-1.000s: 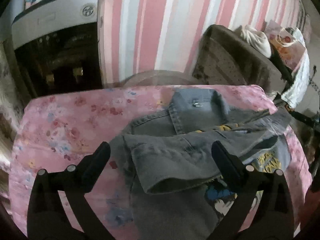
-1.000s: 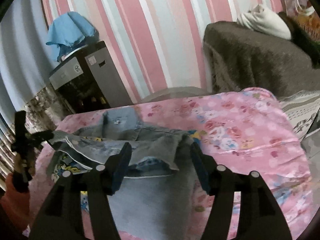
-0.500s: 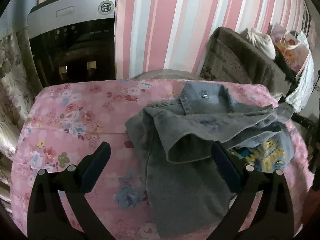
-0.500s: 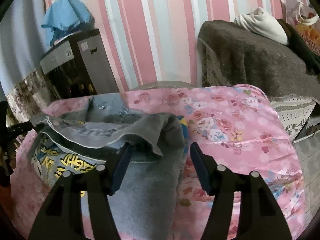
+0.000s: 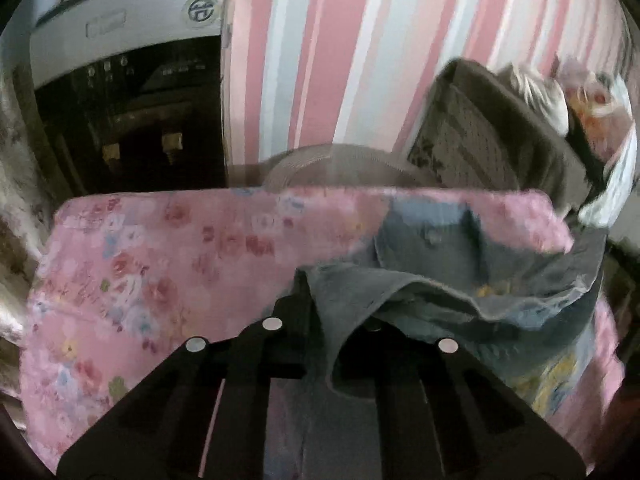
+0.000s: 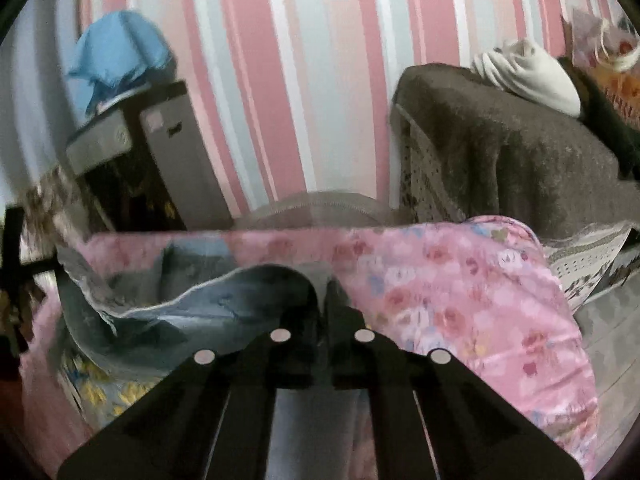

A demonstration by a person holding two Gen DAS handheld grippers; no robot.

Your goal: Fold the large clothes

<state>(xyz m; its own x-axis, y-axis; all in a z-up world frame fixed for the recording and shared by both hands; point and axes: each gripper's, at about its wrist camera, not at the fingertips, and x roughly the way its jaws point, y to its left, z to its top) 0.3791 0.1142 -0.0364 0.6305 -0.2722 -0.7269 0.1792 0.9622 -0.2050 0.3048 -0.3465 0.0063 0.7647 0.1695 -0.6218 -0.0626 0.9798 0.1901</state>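
A grey-blue denim jacket [image 5: 432, 248] with a yellow cartoon print lies bunched on the pink floral cover [image 5: 160, 272] of the table. My left gripper [image 5: 314, 292] is closing its jaws on the jacket's left folded edge. The cloth sits pinched between them and drapes over the right finger. In the right wrist view the same jacket [image 6: 240, 304] spreads to the left. My right gripper [image 6: 322, 282] is shut on the jacket's right edge, which arches up to the fingertips. The fabric between both grippers hangs slack and raised off the pink floral cover [image 6: 460, 300].
A dark appliance with a grey top [image 5: 120, 80] stands behind the table's left end, with a blue cloth [image 6: 116, 52] on it. A brown sofa [image 6: 500, 160] with a white bundle [image 6: 528, 76] stands at right. A striped wall is behind. Bare pink cover lies on both sides.
Both grippers went from open to closed on the jacket's folded edges. The left moved right onto the cloth, the right moved left, and the denim edge has risen off the cover.
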